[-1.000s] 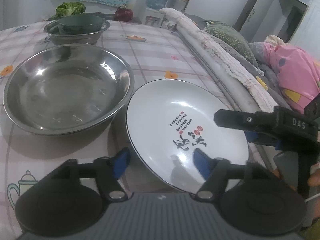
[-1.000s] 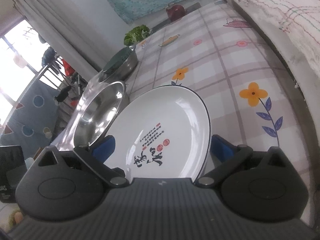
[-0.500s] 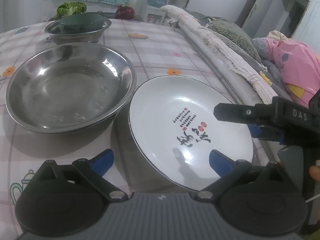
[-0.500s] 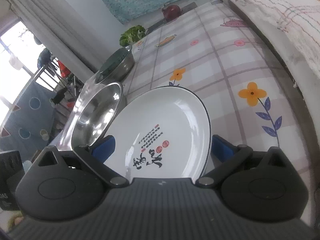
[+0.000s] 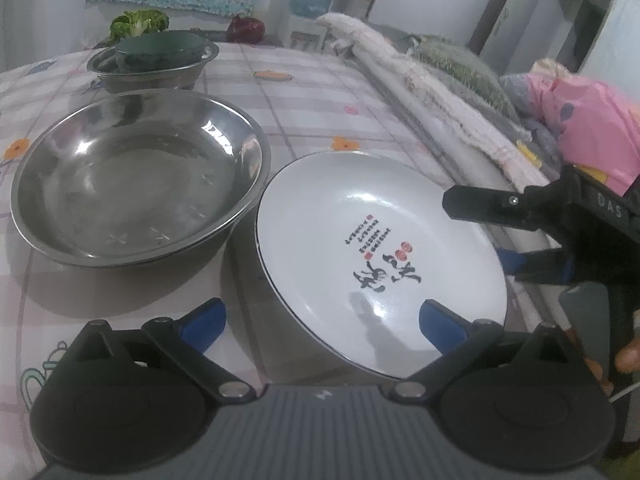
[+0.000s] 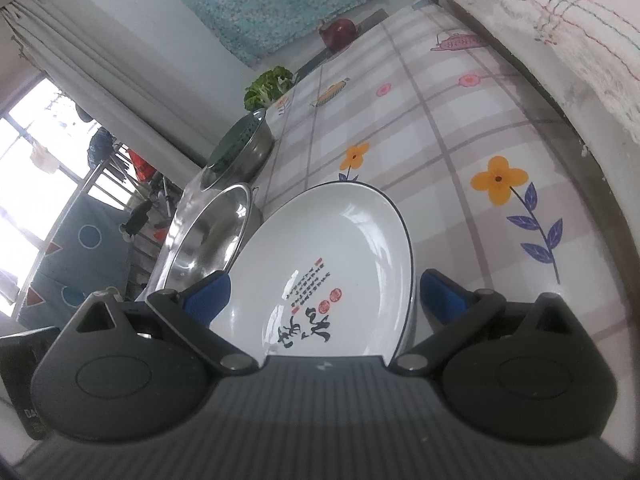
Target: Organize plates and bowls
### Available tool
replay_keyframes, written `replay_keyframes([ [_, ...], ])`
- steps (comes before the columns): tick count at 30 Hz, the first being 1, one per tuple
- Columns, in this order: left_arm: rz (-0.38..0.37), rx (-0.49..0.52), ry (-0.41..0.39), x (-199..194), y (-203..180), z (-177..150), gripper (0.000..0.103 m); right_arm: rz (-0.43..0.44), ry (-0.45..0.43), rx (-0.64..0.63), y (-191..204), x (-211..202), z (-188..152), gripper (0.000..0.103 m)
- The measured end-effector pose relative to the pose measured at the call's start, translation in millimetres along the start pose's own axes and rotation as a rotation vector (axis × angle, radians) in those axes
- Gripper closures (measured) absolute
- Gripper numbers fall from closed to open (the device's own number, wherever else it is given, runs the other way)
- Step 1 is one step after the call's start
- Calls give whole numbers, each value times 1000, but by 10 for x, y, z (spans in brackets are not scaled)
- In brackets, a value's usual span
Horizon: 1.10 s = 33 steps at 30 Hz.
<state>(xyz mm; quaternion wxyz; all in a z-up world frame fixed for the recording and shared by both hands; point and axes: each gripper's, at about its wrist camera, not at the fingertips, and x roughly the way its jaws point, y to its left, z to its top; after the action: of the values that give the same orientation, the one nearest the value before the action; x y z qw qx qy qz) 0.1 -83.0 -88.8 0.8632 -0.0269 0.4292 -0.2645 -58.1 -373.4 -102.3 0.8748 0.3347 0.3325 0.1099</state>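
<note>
Nesting partly done: green bowl [image 5: 160,50] sitting in far steel bowl [image 5: 154,70]; white plate [image 5: 376,248] and big steel bowl [image 5: 132,180] lying separate mid-worktop [image 5: 304,100]. Left tongs [image 5: 320,326] just opening wide off plate; right tongs [image 6: 322,298] gaping wide, gripping nothing.

The plate [image 5: 380,248] in front of me is glossy white glazed ceramic with a thin dark rim line and printed black and red characters. Beside it, the big bowl [image 5: 136,184] is polished steel, mirror-bright, with faint scratches inside. The smaller metal bowl [image 5: 154,68] behind holds a matt dark green bowl [image 5: 160,50]. The tablecloth [image 5: 304,96] looks smooth and slightly shiny, like printed plastic sheet. My left gripper [image 5: 320,324] is matt black plastic with blue pads [image 5: 202,322], seemingly rubbery.
</note>
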Motion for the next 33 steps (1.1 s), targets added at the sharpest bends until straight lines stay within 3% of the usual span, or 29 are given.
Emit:
replay_keyframes([
  [21,-65,-62,27,-16,142,76,0,56,-47,107,-121,-43,-11,1],
  [24,-73,-69,24,-18,160,73,0,17,-75,76,-71,-97,15,1],
  [30,-51,-32,30,-14,99,67,0,-143,-189,-148,177,-246,56,6],
  [33,-27,-11,29,-15,65,56,1,-197,-178,-200,180,-227,47,12],
])
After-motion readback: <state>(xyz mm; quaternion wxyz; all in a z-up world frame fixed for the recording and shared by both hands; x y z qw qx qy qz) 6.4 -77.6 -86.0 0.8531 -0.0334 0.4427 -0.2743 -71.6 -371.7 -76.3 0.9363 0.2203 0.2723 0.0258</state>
